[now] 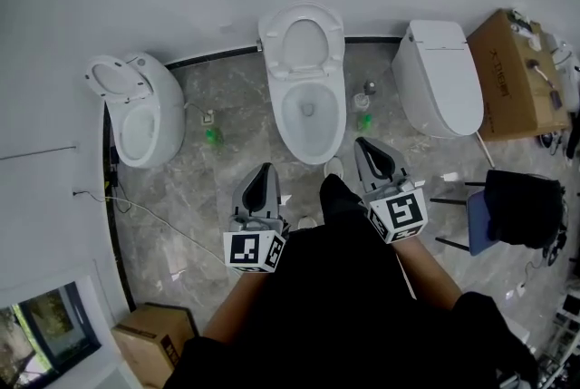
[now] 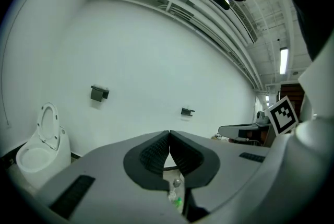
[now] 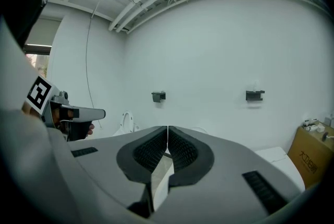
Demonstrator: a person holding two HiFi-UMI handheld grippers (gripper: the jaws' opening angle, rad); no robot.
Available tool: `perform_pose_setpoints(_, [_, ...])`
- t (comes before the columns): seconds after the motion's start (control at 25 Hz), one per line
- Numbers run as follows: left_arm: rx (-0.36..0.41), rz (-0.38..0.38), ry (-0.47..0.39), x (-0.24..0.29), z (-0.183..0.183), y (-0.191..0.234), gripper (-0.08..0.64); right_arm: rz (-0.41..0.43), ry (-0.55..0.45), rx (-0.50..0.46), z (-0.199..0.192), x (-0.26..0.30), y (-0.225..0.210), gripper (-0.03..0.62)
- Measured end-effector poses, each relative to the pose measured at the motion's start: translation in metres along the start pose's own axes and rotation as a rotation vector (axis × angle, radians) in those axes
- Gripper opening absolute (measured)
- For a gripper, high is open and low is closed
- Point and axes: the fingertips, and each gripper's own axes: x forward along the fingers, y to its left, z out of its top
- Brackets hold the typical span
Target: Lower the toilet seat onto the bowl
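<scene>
Your left gripper [image 1: 265, 170] and right gripper [image 1: 362, 144] sit low in the centre of the frame, both squeezed fully together with nothing between them. The toilet seat [image 1: 273, 43] stands raised at upper centre, just above its bowl [image 1: 313, 153], well apart from both grippers.

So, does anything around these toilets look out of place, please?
Nothing spilled or broken. A small green bottle and a second green bottle sit loose on the grey marble floor flanking the open white middle toilet; a thin cable trails at left.
</scene>
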Motion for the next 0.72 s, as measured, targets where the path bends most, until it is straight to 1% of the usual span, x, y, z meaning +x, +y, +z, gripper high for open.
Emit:
perform_pose_setpoints(0.16, [0.017,-0.025,0.037,0.058,-0.004,-0.008,0.015,-0.008,0.008,0.012,0.007,0.025,-0.049,0.031])
perform_pose_setpoints(0.28, [0.026,-0.033,0.040,0.099,0.002,-0.013,0.015,-0.004,0.013,0.027,0.012,0.045,-0.082,0.031])
perform_pose_setpoints(0.4, [0.026,-0.015,0.040,0.133,0.006,-0.013,0.015,0.012,0.029,0.035,0.011,0.063,-0.106,0.031])
perform_pose_setpoints(0.56, [0.025,0.007,0.055,0.168,0.005,-0.013,0.015,0.054,0.051,0.036,0.010,0.085,-0.127,0.031])
perform_pose_setpoints(0.72, [0.042,0.052,0.067,0.199,0.004,-0.001,0.015,0.080,0.043,0.073,0.009,0.105,-0.150,0.032])
